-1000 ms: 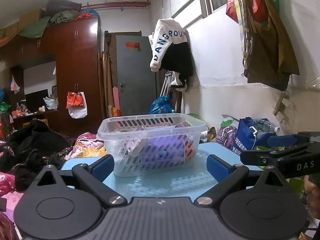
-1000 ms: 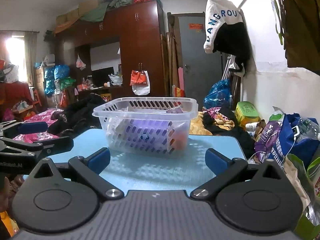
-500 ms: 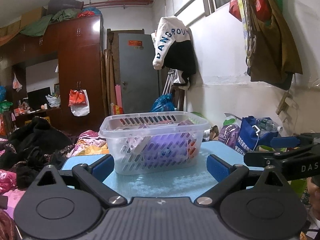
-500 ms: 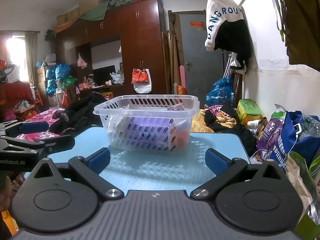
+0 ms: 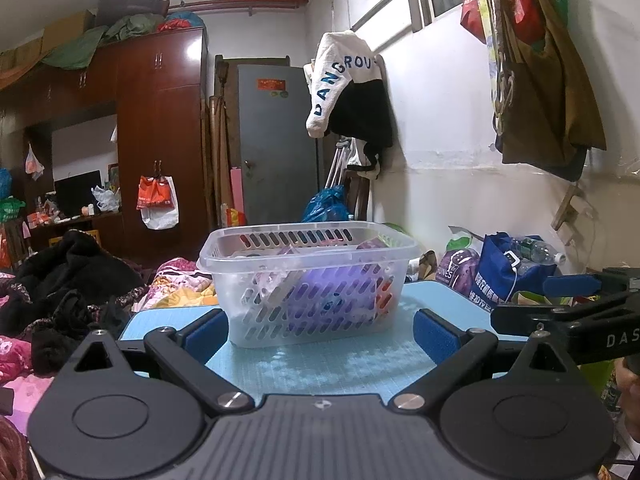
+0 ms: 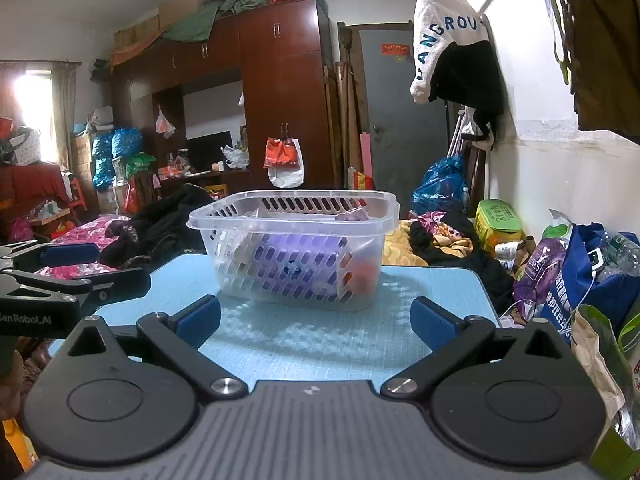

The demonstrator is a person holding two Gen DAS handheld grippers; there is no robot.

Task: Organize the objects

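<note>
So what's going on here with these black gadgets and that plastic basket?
A person is tidying up with a pair of hand-held tongs. Both the left tongs and the right tongs are open and hold nothing, pointing at a clear slotted basket on a light blue table. The basket already has things in it, including something purple. No loose items are visible on the table around it, so the sorting looks about finished.
</note>
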